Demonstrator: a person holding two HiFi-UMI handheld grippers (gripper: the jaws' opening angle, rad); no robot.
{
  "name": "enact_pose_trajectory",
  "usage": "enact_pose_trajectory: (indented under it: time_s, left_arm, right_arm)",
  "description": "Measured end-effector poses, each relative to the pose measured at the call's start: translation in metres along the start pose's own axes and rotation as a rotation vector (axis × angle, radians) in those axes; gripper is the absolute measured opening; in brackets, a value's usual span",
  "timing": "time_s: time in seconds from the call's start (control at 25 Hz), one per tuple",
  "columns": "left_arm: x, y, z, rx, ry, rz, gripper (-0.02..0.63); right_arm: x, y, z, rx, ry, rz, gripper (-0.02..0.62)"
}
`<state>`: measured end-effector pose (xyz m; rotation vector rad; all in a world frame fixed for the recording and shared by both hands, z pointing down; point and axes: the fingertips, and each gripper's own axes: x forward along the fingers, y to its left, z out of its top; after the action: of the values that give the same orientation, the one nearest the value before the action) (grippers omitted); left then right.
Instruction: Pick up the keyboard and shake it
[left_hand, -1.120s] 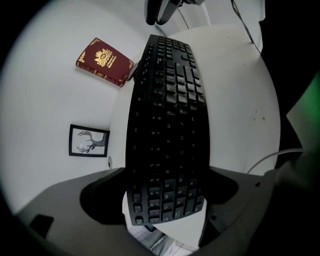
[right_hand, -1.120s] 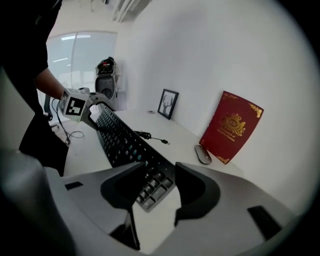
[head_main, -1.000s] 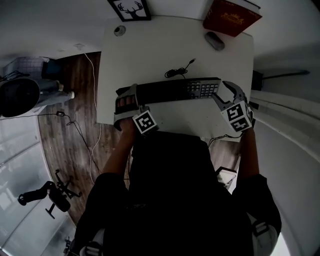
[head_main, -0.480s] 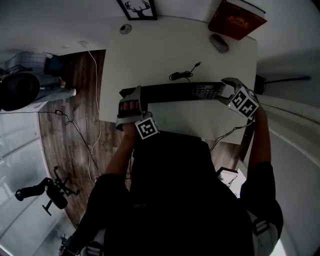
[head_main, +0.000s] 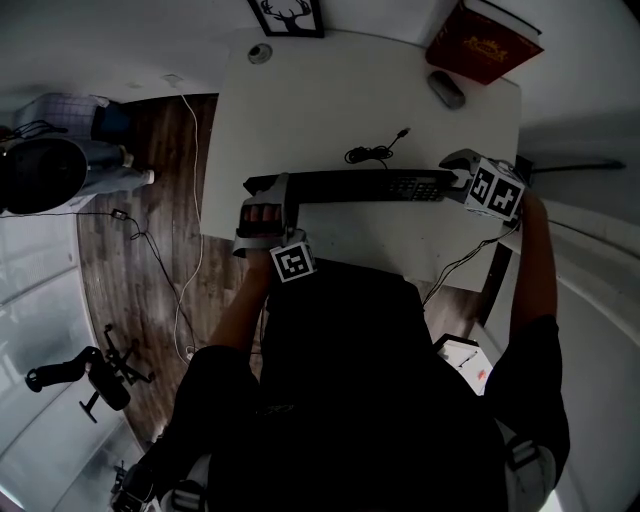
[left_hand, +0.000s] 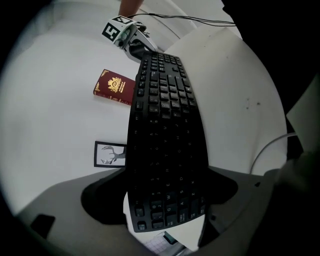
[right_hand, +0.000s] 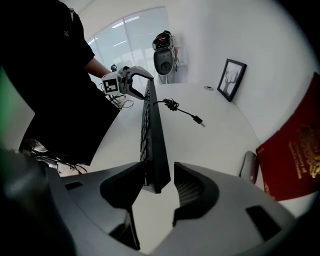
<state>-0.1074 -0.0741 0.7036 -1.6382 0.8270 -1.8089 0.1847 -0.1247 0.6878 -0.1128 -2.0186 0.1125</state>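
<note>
A black keyboard (head_main: 360, 184) stands tipped up on its long edge over the white table (head_main: 300, 100). Whether it clears the tabletop I cannot tell. My left gripper (head_main: 262, 195) clamps its left end, jaws on both long sides of the keyboard (left_hand: 167, 130). My right gripper (head_main: 458, 175) is at the right end and its jaws have just been closing. There the keyboard (right_hand: 152, 130) shows edge-on between the jaws. One pad (right_hand: 127, 185) lies against the key face. A thin gap remains at the other pad (right_hand: 192, 187). The keyboard's loose cable (head_main: 375, 152) lies coiled behind it.
A dark red book (head_main: 483, 42) and a grey mouse (head_main: 446, 88) lie at the table's far right corner. A framed deer picture (head_main: 290, 15) and a small round thing (head_main: 261, 53) sit at the far left. Wood floor with cables lies left of the table.
The keyboard has tipped from lying flat onto its long edge. My right gripper has rolled and shifted from the front right corner to the right end. The left gripper has kept its hold.
</note>
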Motion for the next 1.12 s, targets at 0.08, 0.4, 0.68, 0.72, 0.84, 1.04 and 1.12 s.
enact_pose_trajectory:
  time_s: [0.08, 0.4, 0.68, 0.72, 0.84, 1.04, 1.12]
  left_arm:
    - [0.0, 0.001, 0.001, 0.013, -0.009, 0.003, 0.445]
    - [-0.001, 0.003, 0.001, 0.04, 0.007, 0.017, 0.437]
    - [-0.02, 0.034, 0.01, -0.34, -0.237, -0.152, 0.207]
    - [-0.023, 0.043, -0.001, -0.408, -0.247, -0.217, 0.169]
    - [-0.02, 0.045, -0.035, -0.427, -0.216, -0.417, 0.186]
    - [-0.019, 0.036, -0.05, -0.452, -0.223, -0.61, 0.247]
    - [-0.022, 0.03, -0.056, -0.433, -0.194, -0.673, 0.295]
  right_arm:
    - [0.002, -0.002, 0.001, -0.026, 0.022, 0.016, 0.181]
    - [0.01, 0.01, 0.001, -0.044, 0.065, 0.151, 0.138]
    - [0.002, 0.015, -0.005, -0.064, 0.088, 0.094, 0.137]
    - [0.002, 0.016, -0.003, -0.074, 0.088, 0.079, 0.138]
    - [0.003, 0.017, 0.005, -0.088, 0.084, 0.058, 0.138]
    - [0.002, 0.021, 0.005, -0.103, 0.088, 0.043, 0.138]
    - [0.002, 0.021, 0.004, -0.099, 0.086, 0.035, 0.138]
